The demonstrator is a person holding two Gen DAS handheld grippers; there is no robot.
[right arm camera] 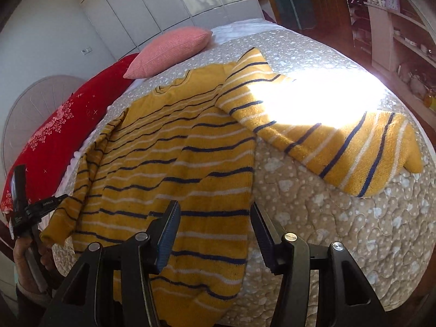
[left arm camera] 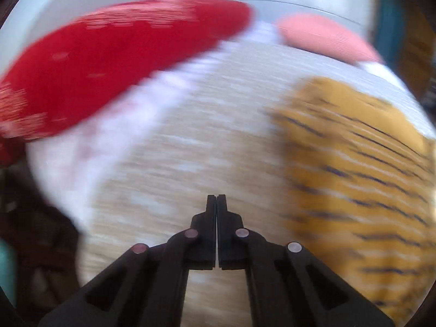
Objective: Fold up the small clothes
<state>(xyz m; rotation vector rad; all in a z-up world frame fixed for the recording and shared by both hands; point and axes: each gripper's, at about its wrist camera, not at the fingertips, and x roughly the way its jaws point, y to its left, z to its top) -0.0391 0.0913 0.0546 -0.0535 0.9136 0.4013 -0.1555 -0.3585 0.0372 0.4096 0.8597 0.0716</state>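
A yellow sweater [right arm camera: 174, 147] with navy and white stripes lies spread on the beige quilted bed [right arm camera: 327, 231]. Its right sleeve [right arm camera: 327, 136] stretches out to the right, partly in bright sunlight. Its left sleeve [right arm camera: 84, 169] lies bunched along the left side. My right gripper [right arm camera: 215, 218] is open and empty, just above the sweater's lower hem. My left gripper [left arm camera: 216, 199] is shut and empty over bare quilt; that view is blurred by motion, with the sweater [left arm camera: 362, 185] to its right. The left gripper also shows at the far left of the right wrist view [right arm camera: 20, 190].
A red blanket [right arm camera: 54, 125] with white flowers lies along the bed's left side, and also shows in the left wrist view [left arm camera: 109, 60]. A pink pillow [right arm camera: 171, 50] sits at the head of the bed. White wardrobe doors [right arm camera: 152, 5] stand behind. Shelves [right arm camera: 403, 35] stand at the right.
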